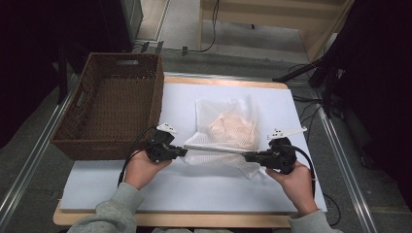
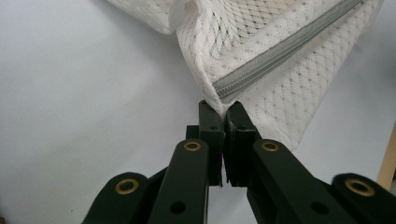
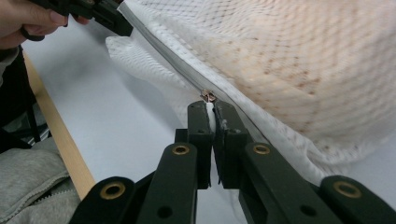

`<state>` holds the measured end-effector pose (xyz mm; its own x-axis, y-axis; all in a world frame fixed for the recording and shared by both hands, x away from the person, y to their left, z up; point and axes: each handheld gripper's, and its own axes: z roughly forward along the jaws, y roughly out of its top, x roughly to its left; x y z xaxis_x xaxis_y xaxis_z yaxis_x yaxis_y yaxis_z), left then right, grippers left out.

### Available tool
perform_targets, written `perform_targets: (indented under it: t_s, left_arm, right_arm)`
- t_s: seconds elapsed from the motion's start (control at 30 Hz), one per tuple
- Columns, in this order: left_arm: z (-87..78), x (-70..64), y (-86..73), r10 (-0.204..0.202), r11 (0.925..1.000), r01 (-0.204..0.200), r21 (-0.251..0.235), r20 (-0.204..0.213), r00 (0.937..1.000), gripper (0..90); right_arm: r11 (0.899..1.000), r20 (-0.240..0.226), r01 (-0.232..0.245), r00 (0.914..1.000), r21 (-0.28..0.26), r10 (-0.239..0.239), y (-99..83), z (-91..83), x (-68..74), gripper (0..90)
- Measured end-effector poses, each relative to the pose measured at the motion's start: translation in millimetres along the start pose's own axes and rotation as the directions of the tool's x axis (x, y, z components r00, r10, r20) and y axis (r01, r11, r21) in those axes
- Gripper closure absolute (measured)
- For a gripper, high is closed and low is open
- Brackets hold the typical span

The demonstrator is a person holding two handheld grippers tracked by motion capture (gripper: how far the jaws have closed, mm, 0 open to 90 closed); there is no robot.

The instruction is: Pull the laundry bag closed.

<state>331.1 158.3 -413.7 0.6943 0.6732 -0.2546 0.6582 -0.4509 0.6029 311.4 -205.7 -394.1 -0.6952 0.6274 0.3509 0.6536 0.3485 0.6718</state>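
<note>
A white mesh laundry bag (image 1: 228, 128) with a peach-coloured garment (image 1: 233, 128) inside lies on the white tabletop (image 1: 194, 189). Its grey zipper (image 1: 214, 150) is stretched taut along the near edge between my two grippers. The left gripper (image 1: 184, 149) is shut on the bag's corner at the zipper's end (image 2: 223, 109). The right gripper (image 1: 245, 155) is shut on the small metal zipper pull (image 3: 208, 96), with the zipper (image 3: 159, 51) running away from it towards the left gripper (image 3: 116, 21). The garment (image 3: 299, 56) bulges behind the mesh.
A large, empty brown wicker basket (image 1: 116, 104) stands at the table's left, close to my left hand. The table's wooden front edge (image 1: 175, 221) runs below my forearms. Bare white surface lies in front of the bag and to its right.
</note>
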Motion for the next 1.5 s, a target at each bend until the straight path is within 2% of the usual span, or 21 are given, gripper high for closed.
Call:
perform_targets:
  t_s: [0.23,1.0,1.37,1.4,1.5]
  left_arm:
    - [0.7,-0.6,0.2,0.001,1.0,-0.001,0.001,-0.001,1.0,87.7]
    - [-0.3,-0.4,0.4,-0.002,1.0,0.002,0.003,-0.003,1.0,87.6]
    - [-1.2,0.9,0.7,-0.013,0.9999,0.013,0.002,0.001,0.9999,87.6]
    - [-0.9,-0.2,0.9,-0.009,1.0,0.009,0.002,0.002,1.0,87.6]
    - [-0.1,0.3,0.9,-0.008,0.9999,0.008,0.009,-0.002,1.0,87.6]
  right_arm:
    - [1.0,0.008,-0.026,0.9996,-0.003,0.026,-3.6,-5.8,-7.4,87.3]
    - [1.0,0.012,-0.018,0.9998,-0.003,0.018,-3.6,-6.7,-7.1,87.3]
    - [1.0,0.044,-0.029,0.9986,0.002,0.029,-10.4,-19.9,-18.4,87.3]
    - [0.999,0.049,-0.036,0.9981,-0.011,0.036,-10.9,-25.7,-22.3,87.3]
    - [0.999,0.05,-0.051,0.9974,-0.013,0.052,-12.0,-26.6,-23.9,87.3]
